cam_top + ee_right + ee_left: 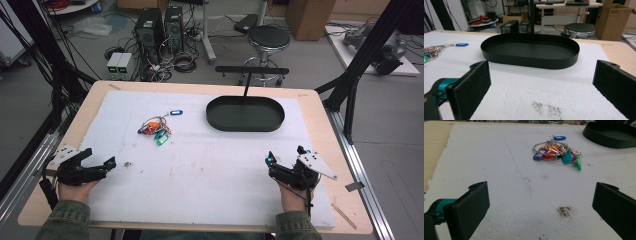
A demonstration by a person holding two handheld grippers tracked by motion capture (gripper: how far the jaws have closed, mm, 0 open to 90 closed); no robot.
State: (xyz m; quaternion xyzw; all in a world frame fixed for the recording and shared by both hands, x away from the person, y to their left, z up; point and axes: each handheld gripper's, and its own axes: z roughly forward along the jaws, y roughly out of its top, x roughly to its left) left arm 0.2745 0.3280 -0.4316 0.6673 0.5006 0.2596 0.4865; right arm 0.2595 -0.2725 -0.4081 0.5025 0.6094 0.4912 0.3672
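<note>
Resting released and empty on the table [320, 115], both tongs [95, 167] [286, 161] are facing a light, floppy, tangle-prone key-tag bunch [156, 128], best gripped at its steel ring.

Grey floor [320, 60] behind the surface [327, 130]: stool [268, 38], two computer towers [160, 27], cardboard box [310, 17], cables [182, 62].

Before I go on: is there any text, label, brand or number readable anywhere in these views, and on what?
None can be read.
Key tags: their label windows show no legible writing in the left gripper view.
Cardboard box: no print can be made out.
Two small units on the floor: front panels too small and blurred to read.
Black tray: plain, no marking.
</note>
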